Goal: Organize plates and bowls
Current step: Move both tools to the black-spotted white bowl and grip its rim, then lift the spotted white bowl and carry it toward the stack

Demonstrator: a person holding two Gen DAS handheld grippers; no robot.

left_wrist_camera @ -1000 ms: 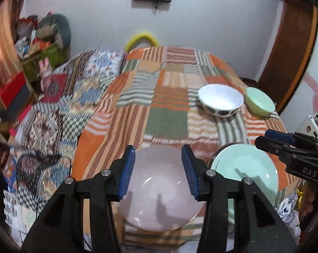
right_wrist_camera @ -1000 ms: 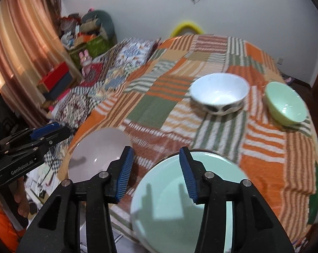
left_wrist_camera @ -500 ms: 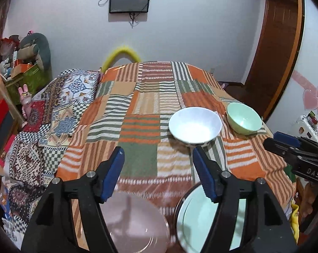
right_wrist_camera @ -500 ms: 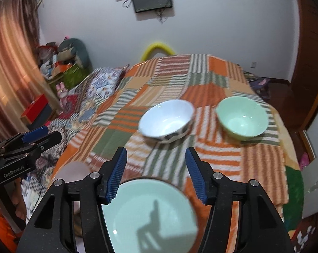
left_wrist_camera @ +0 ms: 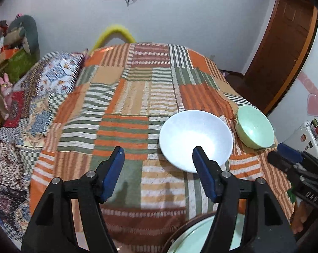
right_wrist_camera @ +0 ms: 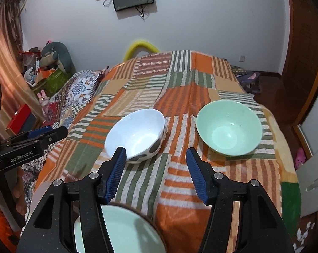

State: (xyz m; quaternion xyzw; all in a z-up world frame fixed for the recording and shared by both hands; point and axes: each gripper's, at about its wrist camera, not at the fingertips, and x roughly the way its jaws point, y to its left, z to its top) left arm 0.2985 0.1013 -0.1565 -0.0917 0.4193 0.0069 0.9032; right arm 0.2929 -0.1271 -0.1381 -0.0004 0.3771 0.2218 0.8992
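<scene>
Now that both grippers have left the plates, left gripper (left_wrist_camera: 157, 172) and right gripper (right_wrist_camera: 155, 174) fingers spread, empty; white bowl (left_wrist_camera: 195, 140) ahead of left, probably next.

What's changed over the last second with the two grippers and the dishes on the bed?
Both moved forward from the plates toward the bowls, jaws opening wider with nothing between them. The left hand-held gripper now faces the white bowl; the right hand-held gripper points between the white bowl and the green bowl. The green plate and both bowls stayed put on the patchwork blanket.
</scene>
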